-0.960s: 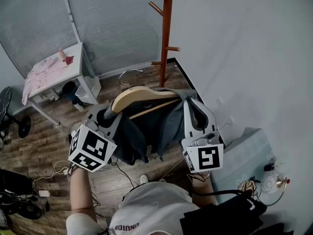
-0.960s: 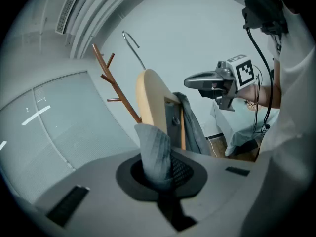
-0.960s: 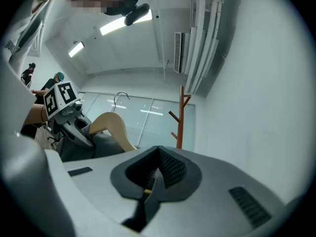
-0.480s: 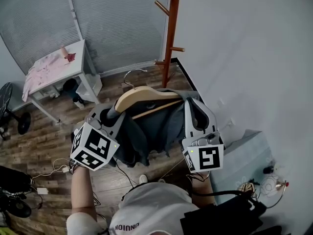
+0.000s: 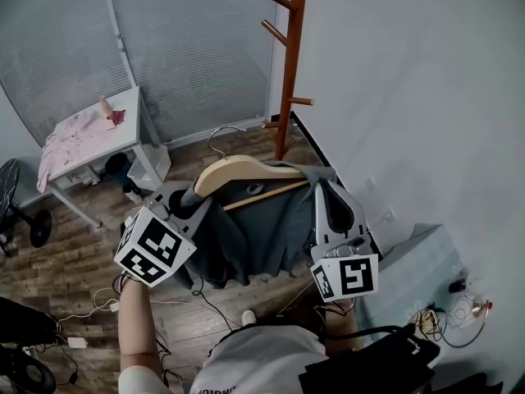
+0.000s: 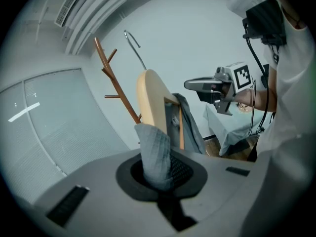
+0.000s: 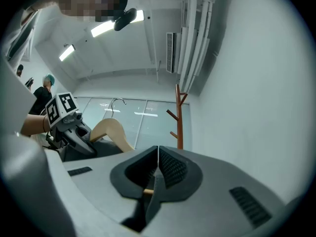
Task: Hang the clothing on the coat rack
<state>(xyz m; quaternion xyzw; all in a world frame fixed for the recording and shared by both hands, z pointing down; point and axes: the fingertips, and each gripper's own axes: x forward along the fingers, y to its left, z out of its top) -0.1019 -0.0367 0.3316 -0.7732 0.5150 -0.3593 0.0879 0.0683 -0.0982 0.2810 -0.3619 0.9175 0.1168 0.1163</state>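
The grey garment (image 5: 262, 236) was draped over one pale wooden hanger (image 5: 246, 171) with a thin metal hook (image 5: 220, 134), and its cloth hung in loose folds below the bar. It was held in the air between the two tools, in front of the person and apart from the coat rack (image 5: 293, 56). The left tool (image 5: 194, 197) was clamped tight on a bunched fold of the cloth. The right tool (image 5: 321, 184) was closed on a thin edge of it, with a sliver of wood showing at the pads. One brown rack stood in the corner, with four pegs in view. Below lay a wood-plank floor (image 5: 74, 253). A white counter (image 5: 129, 109) carrying pink cloth (image 5: 74, 130) stood by grey blinds (image 5: 189, 48).
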